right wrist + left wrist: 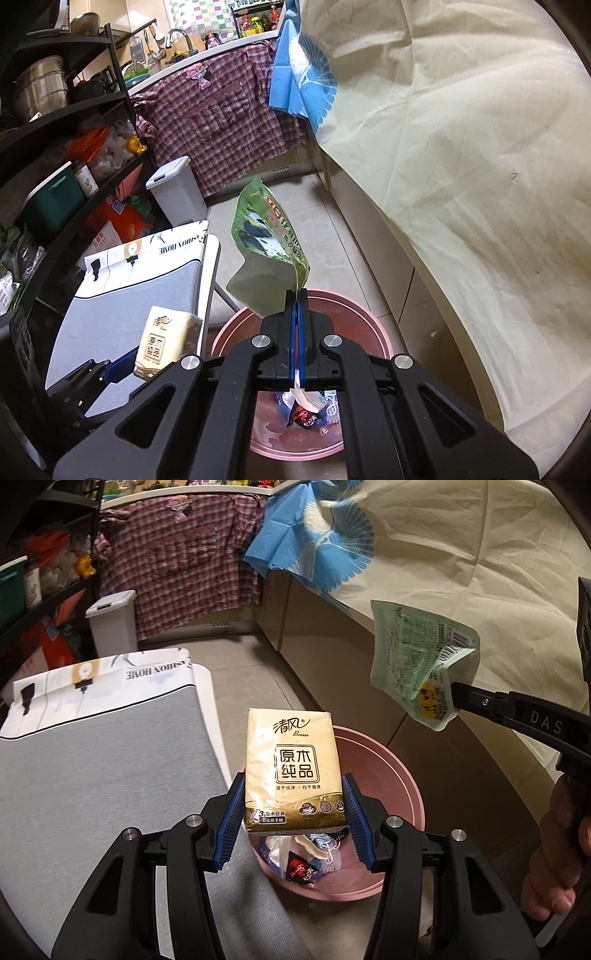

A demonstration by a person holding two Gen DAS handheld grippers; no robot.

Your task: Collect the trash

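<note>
The left hand-held gripper (295, 812) stands about half open, its blue pads clamped on the sides of a yellow tissue pack (291, 771) held upright right above the pink bin (388, 760). The right hand-held gripper (297, 295) is clenched tight on the lower edge of a green snack wrapper (269, 236), which sticks up above the bin's far rim. Crumpled trash (306, 410) already lies in the bin's bottom.
</note>
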